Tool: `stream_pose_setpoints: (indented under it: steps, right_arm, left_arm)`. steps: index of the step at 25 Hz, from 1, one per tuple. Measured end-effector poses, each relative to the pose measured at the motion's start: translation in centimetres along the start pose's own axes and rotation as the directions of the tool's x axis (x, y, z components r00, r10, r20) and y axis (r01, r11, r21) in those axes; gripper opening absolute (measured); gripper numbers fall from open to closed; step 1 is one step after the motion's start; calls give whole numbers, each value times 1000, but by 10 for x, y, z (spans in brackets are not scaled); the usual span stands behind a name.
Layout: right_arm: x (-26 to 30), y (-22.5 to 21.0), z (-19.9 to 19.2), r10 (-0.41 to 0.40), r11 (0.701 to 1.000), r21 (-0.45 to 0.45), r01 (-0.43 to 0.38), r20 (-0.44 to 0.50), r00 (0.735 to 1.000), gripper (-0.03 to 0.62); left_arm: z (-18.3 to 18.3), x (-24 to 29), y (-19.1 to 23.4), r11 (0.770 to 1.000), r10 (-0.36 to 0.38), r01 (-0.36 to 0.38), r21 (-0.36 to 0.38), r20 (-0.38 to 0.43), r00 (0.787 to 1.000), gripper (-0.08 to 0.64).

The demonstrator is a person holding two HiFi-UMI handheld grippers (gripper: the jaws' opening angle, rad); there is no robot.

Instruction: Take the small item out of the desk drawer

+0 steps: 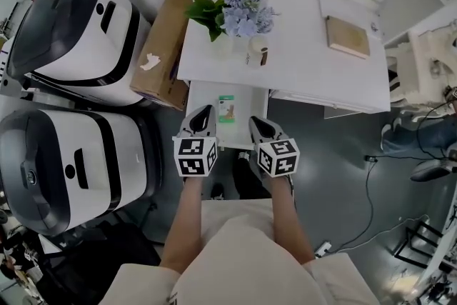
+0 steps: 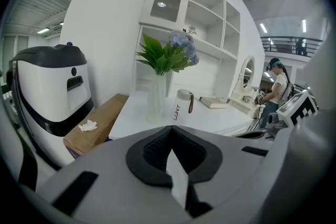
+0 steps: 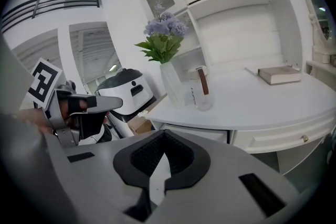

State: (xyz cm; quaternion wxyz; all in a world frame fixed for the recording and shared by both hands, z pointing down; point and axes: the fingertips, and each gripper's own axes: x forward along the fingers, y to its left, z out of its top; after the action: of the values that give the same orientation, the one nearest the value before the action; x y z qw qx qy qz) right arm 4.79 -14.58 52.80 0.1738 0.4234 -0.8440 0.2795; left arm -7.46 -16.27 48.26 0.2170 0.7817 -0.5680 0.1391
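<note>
Two big white-and-dark machines (image 1: 71, 32) stand at the left, with a cardboard box (image 1: 161, 46) wedged between them and the white desk (image 1: 300, 75). They are well clear and I judge them no hazard.

The drawer (image 1: 250, 103) stands open under the desk's front edge, and the small green-and-white item (image 1: 226, 109) lies flat on its floor, near the middle.

The first risk is in the jaws. The left gripper (image 1: 203, 113) has its pads pressed together on nothing, and the right gripper (image 1: 258, 123) is closed and empty too. Going down like that, a closed tip would likely shove the item back under the desktop or push the drawer inward. One gripper has to spread its jaws first.

The item looks thin, so the pads may scrape the drawer floor and slip off its edges.

A vase of flowers (image 1: 243, 7) and a bottle (image 1: 257, 52) stand near the desk edge just above the drawer. A steep lift could catch that edge or tip them. The book (image 1: 348, 36) is well apart.

The grippers are also close together, so they could knock each other over the narrow drawer.

Both forearms reach forward side by side from the person's lap, the grippers tilted down. Their tips sit over the drawer's front part, the left just beside the item and the right near its other side, neither touching it
</note>
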Motion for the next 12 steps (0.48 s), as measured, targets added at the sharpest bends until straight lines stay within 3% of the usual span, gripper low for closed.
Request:
stream_pose_setpoints:
  steps: [12]
  right_arm:
    - [34, -45, -3, 40, 999, 1, -40, -84, 996, 25]
  left_arm:
    - [-7, 66, -1, 998, 53, -54, -21, -50, 997, 17]
